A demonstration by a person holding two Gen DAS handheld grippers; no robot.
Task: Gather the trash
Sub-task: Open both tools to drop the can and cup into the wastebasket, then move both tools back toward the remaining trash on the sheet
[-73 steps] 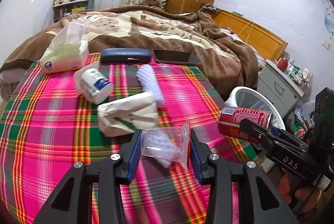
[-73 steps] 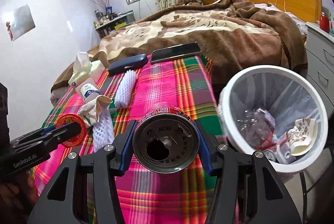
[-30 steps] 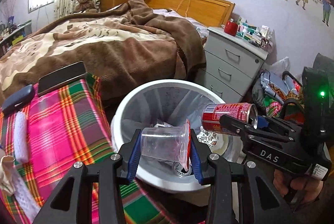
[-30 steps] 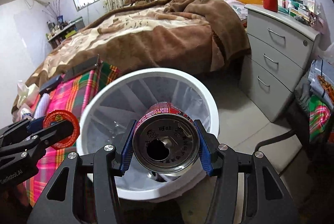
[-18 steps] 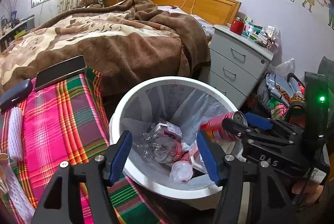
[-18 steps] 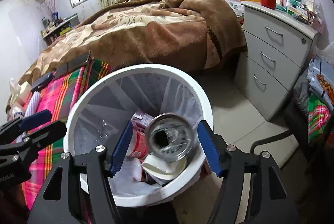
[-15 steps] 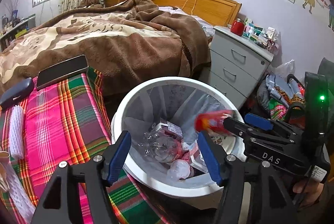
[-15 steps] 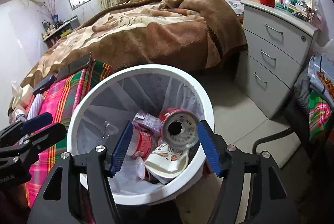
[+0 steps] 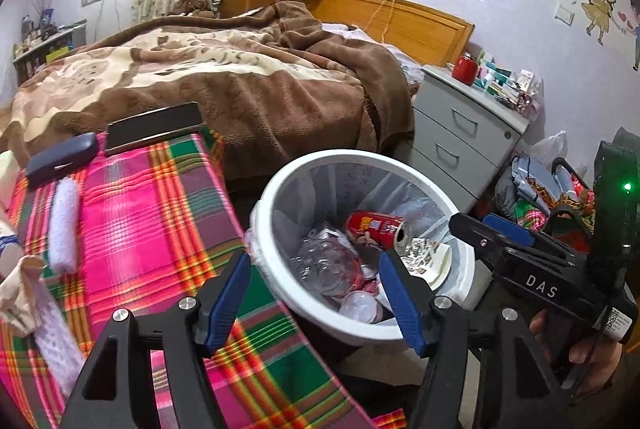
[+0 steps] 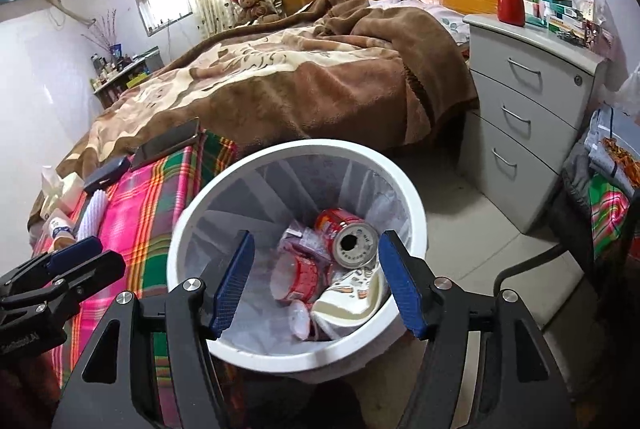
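The white bin (image 10: 414, 207) sits below and ahead of both sets of jaws. The right gripper (image 10: 316, 279) and left gripper (image 9: 314, 299) gape wide with nothing between their pads. Beyond the right jaws, the red can (image 10: 347, 237) lies inside the bin on crumpled trash.

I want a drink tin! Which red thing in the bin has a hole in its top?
The red drink can, lying uppermost with its silver holed end showing; the red-labelled cup beside it has none.
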